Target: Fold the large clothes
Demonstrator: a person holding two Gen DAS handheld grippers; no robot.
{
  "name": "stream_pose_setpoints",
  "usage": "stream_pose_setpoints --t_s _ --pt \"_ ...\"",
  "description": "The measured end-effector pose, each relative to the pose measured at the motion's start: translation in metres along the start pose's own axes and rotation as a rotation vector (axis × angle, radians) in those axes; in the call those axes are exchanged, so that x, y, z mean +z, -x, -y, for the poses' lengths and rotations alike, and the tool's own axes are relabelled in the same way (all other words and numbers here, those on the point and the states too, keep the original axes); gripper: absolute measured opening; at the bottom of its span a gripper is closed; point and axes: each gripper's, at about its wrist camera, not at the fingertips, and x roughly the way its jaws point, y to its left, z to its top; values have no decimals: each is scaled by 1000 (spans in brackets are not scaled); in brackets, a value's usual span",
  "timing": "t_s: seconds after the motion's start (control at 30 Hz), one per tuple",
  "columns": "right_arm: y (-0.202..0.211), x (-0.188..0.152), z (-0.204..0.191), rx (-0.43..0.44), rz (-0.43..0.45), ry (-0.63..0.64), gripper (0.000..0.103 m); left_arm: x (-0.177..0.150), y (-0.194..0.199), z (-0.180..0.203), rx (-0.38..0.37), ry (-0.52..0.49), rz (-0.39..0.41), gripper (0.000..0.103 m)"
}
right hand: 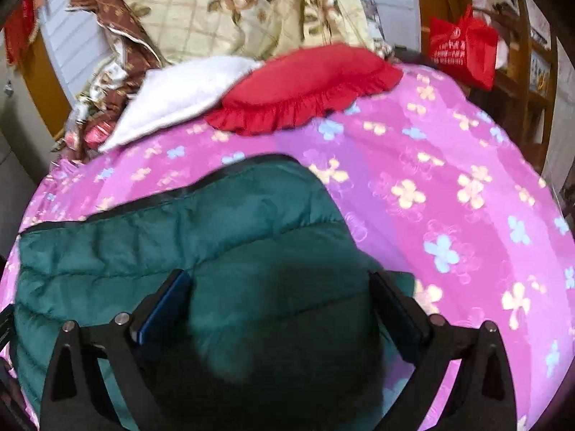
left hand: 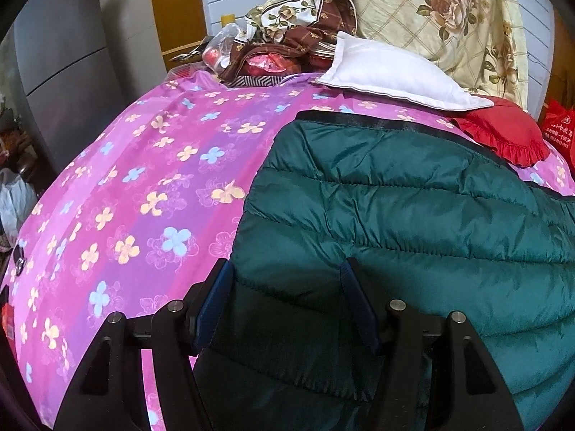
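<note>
A dark green quilted puffer jacket (left hand: 395, 215) (right hand: 215, 233) lies spread flat on a bed covered by a pink sheet with flowers (left hand: 143, 197) (right hand: 449, 197). My left gripper (left hand: 285, 269) hangs low over the jacket's near left edge. Its jaws stand wide, with shadowed jacket fabric lying between the fingers and no pinch showing. My right gripper (right hand: 279, 274) is over the jacket's near right part, also wide open with dark green fabric under and between the fingers. The right wrist view is blurred.
A white pillow (left hand: 388, 72) (right hand: 172, 97) and a red frilled cushion (left hand: 503, 133) (right hand: 305, 82) lie beyond the jacket. A rose-patterned quilt (left hand: 449, 18) and crumpled bedding are heaped at the head. A grey fridge (left hand: 64, 72) stands left; a red bag (right hand: 463, 46) hangs right.
</note>
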Motion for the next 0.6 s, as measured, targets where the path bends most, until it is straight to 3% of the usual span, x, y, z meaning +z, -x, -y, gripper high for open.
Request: stream_pose_setpoints --t_s 0.17,0.23,0.4,0.53,0.6 --pt "53 -12 -8 77 69 52 101 -1 0 0 -5 11 -1 45" --pt "60 -21 -14 95 54 90 101 -2 0 -1 -7 20 -1 45" --pt "30 -41 -17 -6 -48 162 102 -2 0 -1 -7 17 -4 45" --pt "20 -44 -1 49 -91 73 103 -3 4 -6 -23 23 -24 45" --pt "31 -44 0 37 -61 71 103 -5 9 -9 -34 33 -26 45"
